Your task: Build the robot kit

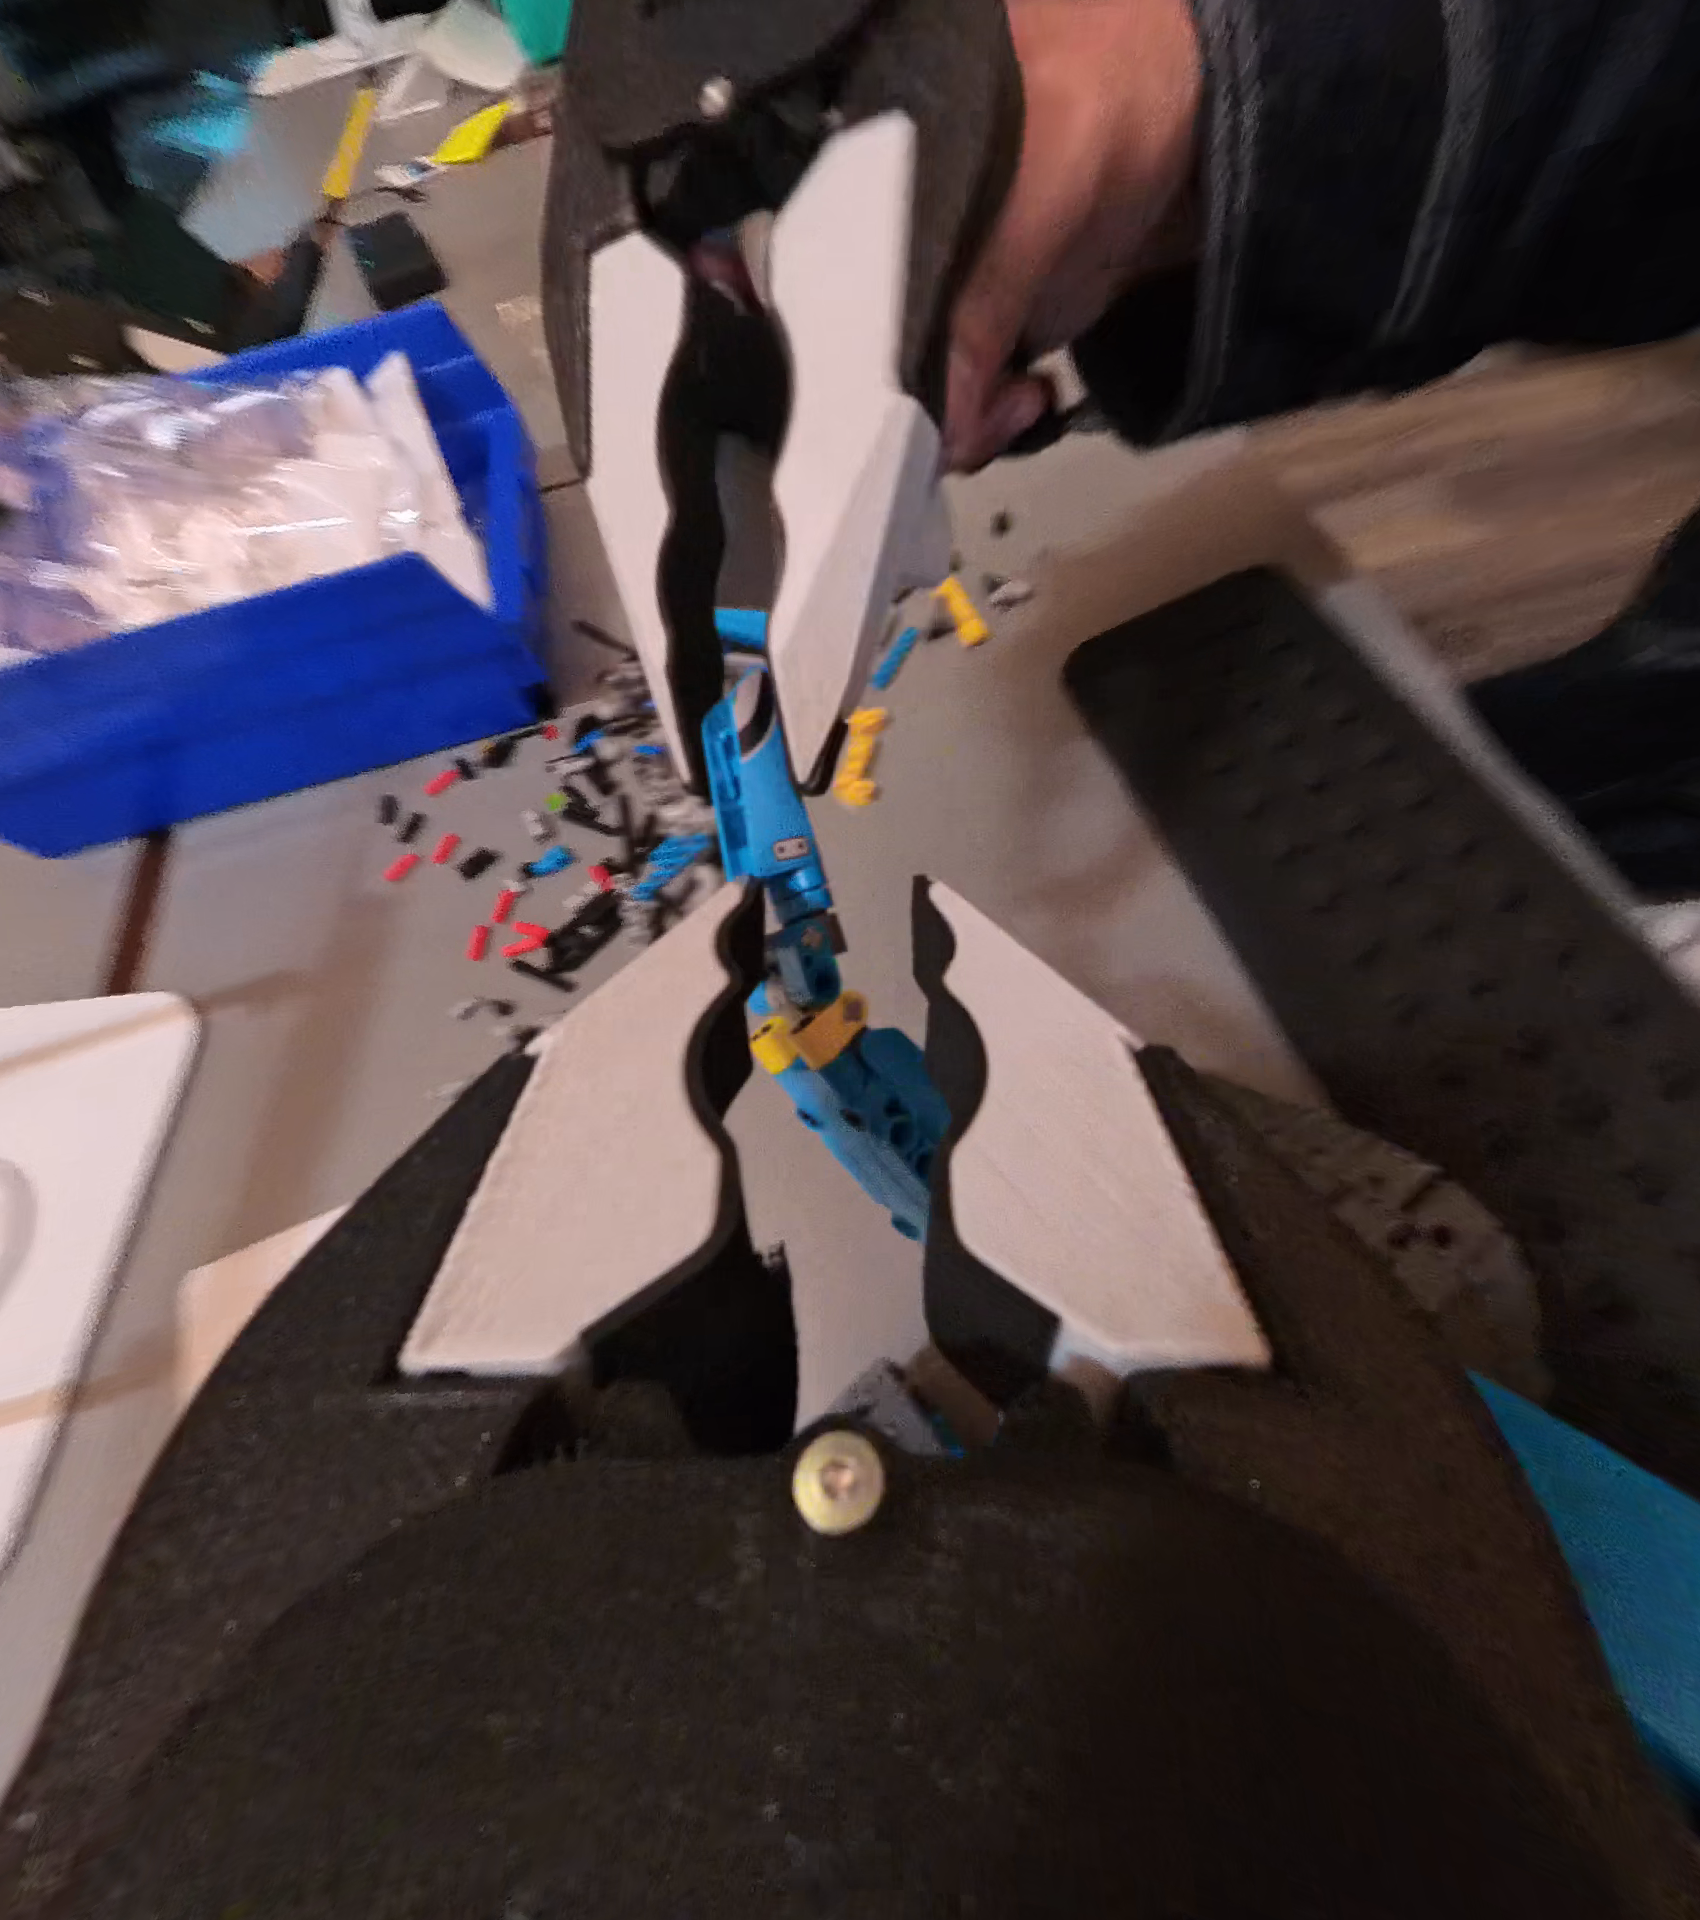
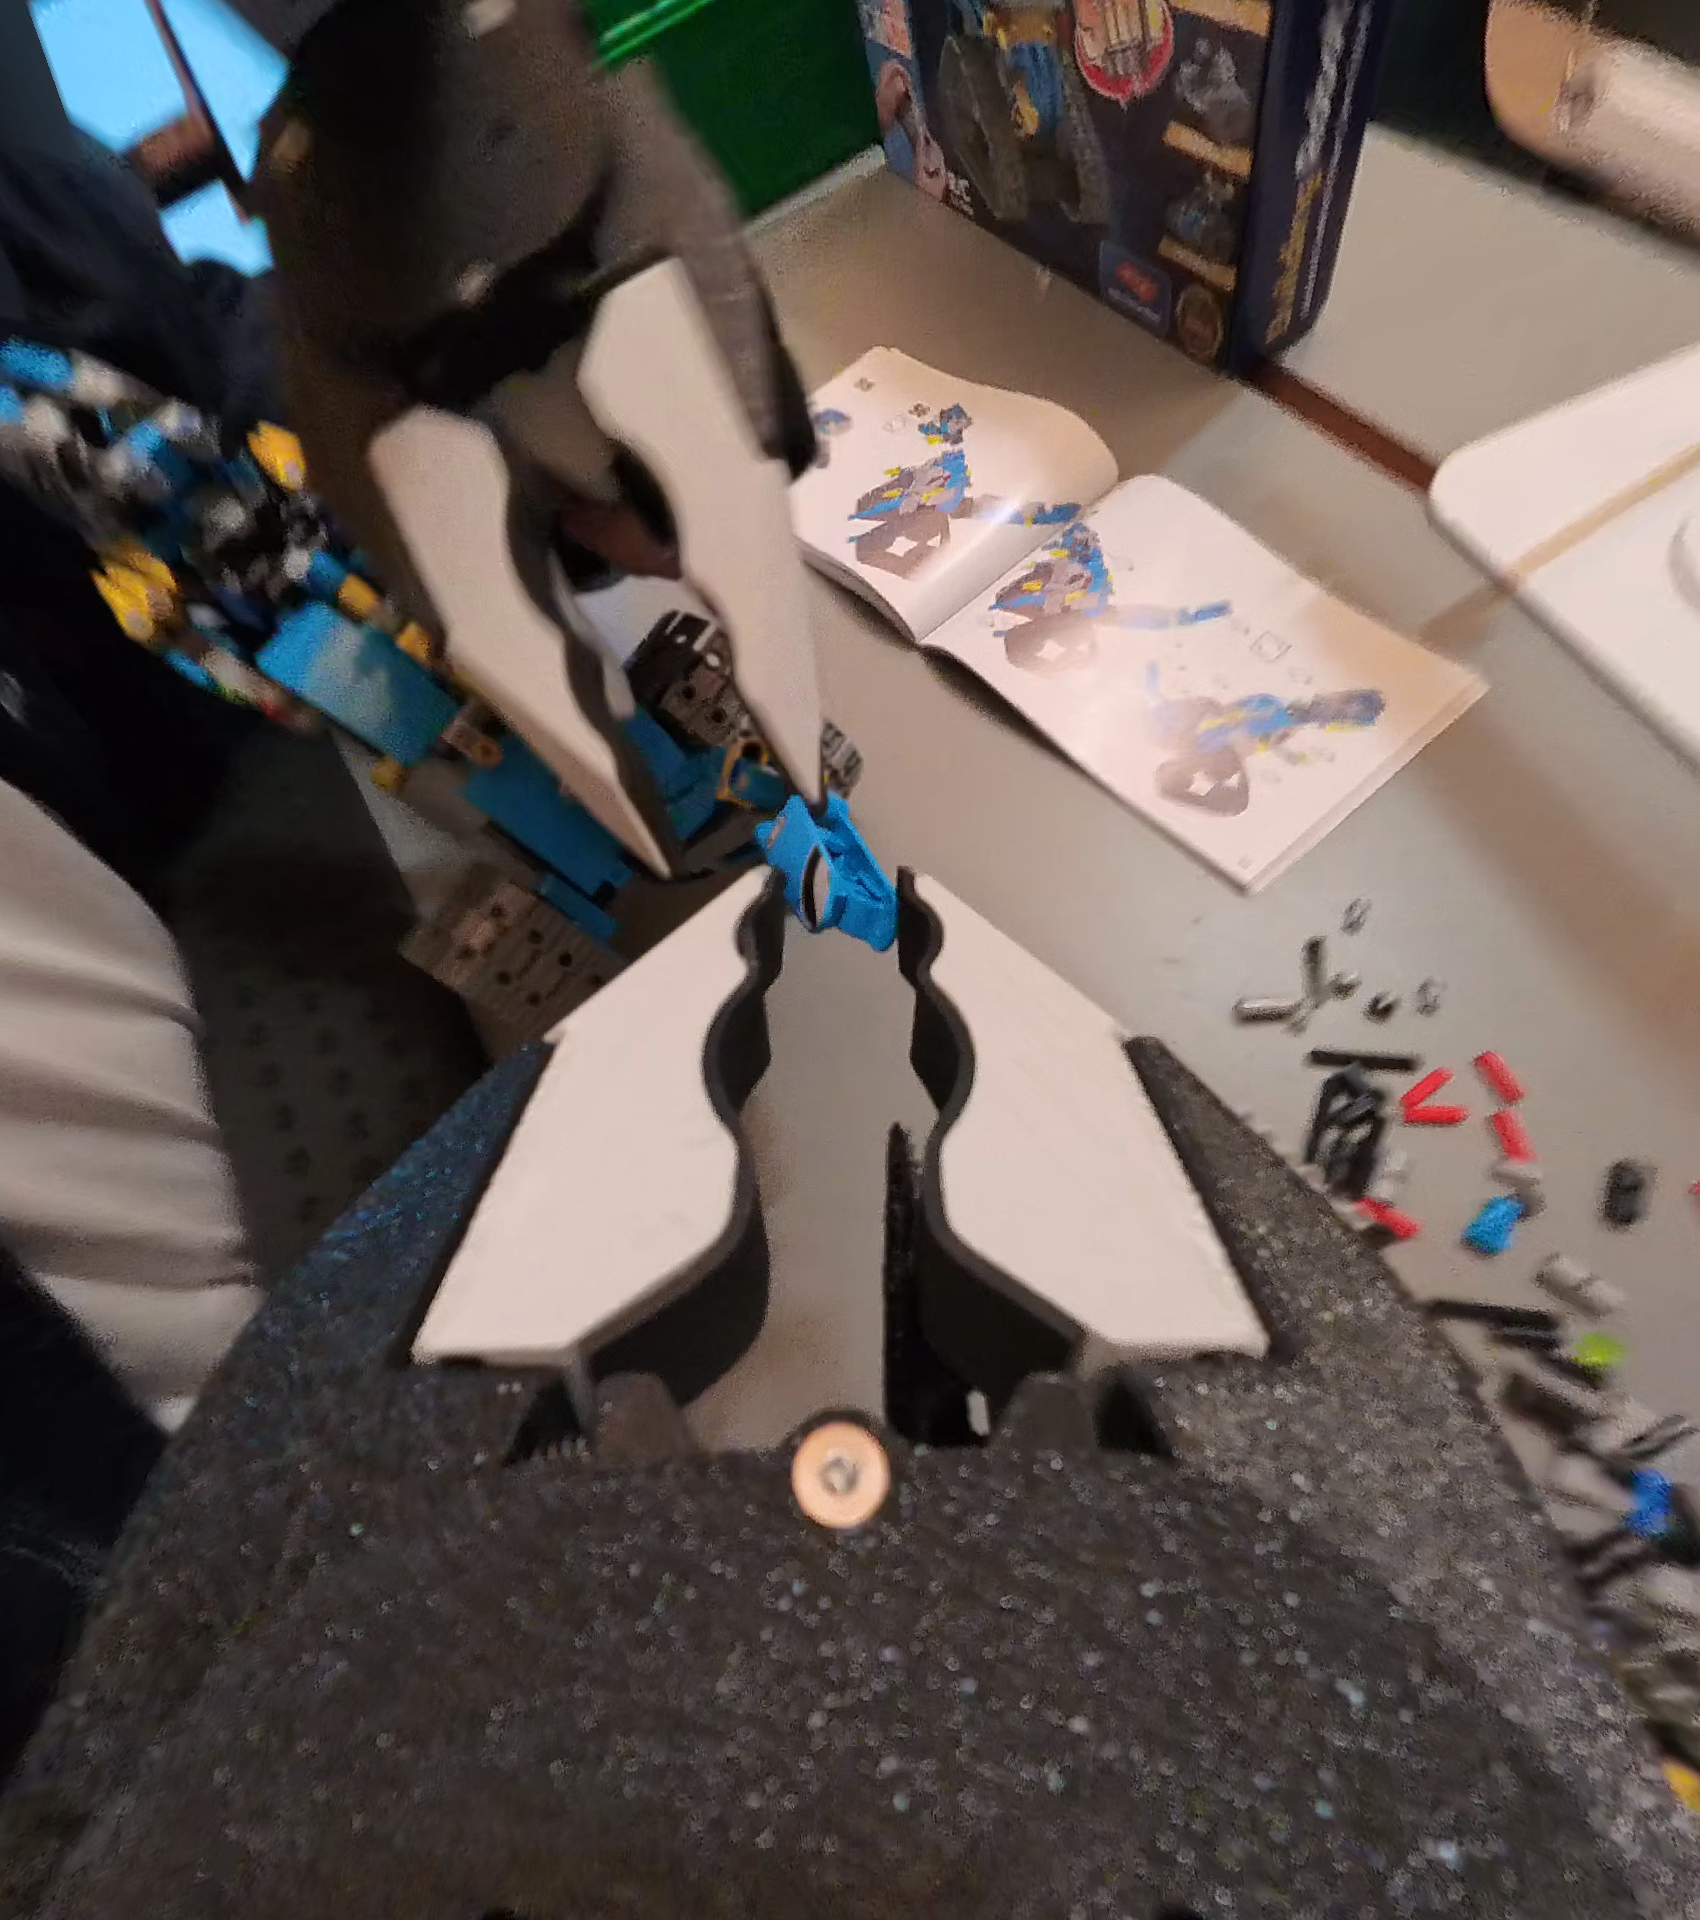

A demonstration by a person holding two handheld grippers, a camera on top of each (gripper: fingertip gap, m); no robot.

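The blue brick assembly [image 1: 792,935] is lying lengthwise between the facing grippers: the right gripper [image 1: 758,769] is pinching its far end, the left gripper [image 1: 835,904] narrowly closing around its near end

Loose small parts [image 2: 1511,1174] blur together; the blue bin [image 1: 233,707] smears leftward.

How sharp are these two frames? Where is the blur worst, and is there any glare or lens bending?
Left wrist view: blue plastic bin and dark striped sleeve smear with motion blur; the blue toy-brick assembly stays fairly crisp. Right wrist view: open instruction booklet shows slight glare, the blue-and-yellow brick model is blurred. Wide-angle bending towards the edges in both.
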